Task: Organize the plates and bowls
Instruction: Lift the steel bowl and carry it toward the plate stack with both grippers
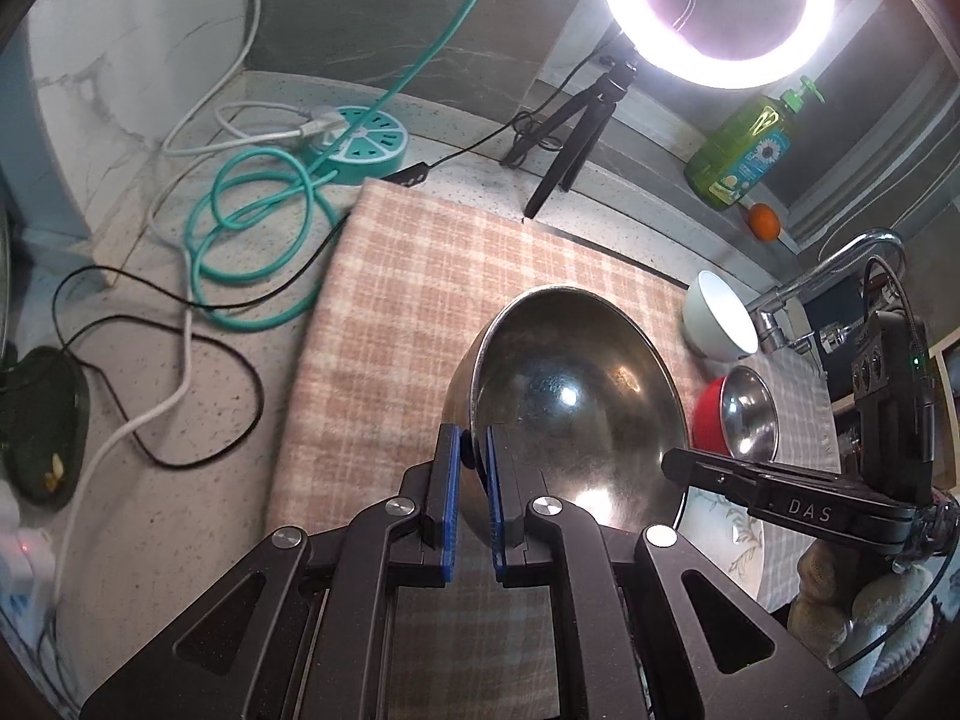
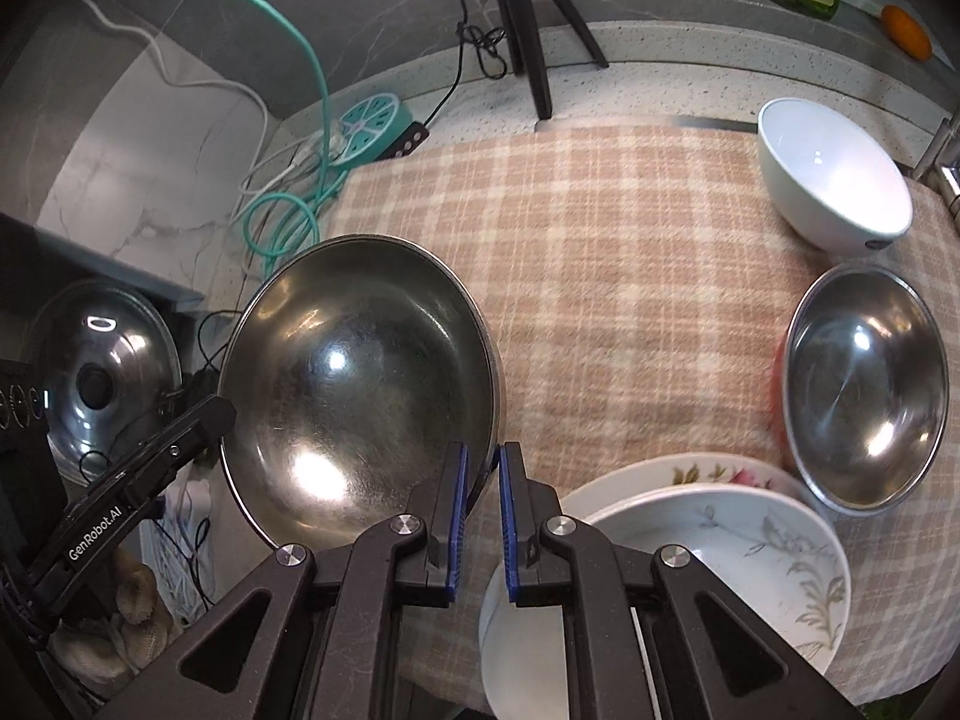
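A large steel bowl (image 1: pixel 576 396) (image 2: pixel 360 396) hangs tilted above the checked cloth (image 2: pixel 630 276), gripped at opposite sides of its rim. My left gripper (image 1: pixel 473 438) is shut on the near left rim. My right gripper (image 2: pixel 485 456) is shut on the right rim. On the cloth to the right stand a white bowl (image 2: pixel 834 180) and a smaller steel bowl (image 2: pixel 864 384) nested in a red bowl (image 1: pixel 708 414). Two floral plates (image 2: pixel 720 540) lie stacked near the front, just under my right gripper.
A ring light on a tripod (image 1: pixel 570 138) stands behind the cloth. A teal round power strip (image 1: pixel 366 144) with looped cables lies at the back left. A green soap bottle (image 1: pixel 744 150), an orange (image 1: pixel 765 221) and a faucet (image 1: pixel 840 264) are at the right. A pot lid (image 2: pixel 102 360) sits far left.
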Available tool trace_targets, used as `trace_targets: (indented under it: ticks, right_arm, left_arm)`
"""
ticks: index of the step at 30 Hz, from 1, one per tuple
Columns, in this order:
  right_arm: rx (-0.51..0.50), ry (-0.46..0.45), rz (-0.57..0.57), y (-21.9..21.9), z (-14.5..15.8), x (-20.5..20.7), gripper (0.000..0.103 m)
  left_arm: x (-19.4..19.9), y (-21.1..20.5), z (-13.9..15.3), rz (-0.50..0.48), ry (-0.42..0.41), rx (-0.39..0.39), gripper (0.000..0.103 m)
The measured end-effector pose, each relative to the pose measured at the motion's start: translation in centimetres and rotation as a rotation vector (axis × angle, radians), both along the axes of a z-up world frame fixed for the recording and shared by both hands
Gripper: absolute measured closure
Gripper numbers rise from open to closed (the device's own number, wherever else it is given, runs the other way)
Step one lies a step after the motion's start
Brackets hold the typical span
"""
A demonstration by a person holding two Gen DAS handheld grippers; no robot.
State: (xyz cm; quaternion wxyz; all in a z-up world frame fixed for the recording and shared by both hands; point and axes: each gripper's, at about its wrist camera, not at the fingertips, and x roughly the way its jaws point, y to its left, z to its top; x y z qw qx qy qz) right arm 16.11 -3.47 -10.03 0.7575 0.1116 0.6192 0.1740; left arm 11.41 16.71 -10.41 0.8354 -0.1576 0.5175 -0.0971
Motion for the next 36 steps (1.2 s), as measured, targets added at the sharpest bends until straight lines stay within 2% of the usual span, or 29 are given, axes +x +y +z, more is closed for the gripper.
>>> trace_targets:
  ticks: [19,36]
  right_arm:
    - [-0.013,0.034,0.063,2.3,-1.1,-3.7,0.094]
    - [-0.019,0.07,0.098,3.0,-2.4,-5.8,0.093]
  left_arm:
    - [-4.6,2.0,-1.2,0.053,0.036,-0.031,0.096]
    - [-6.3,2.7,-3.1,0.049,0.097,-0.024,0.096]
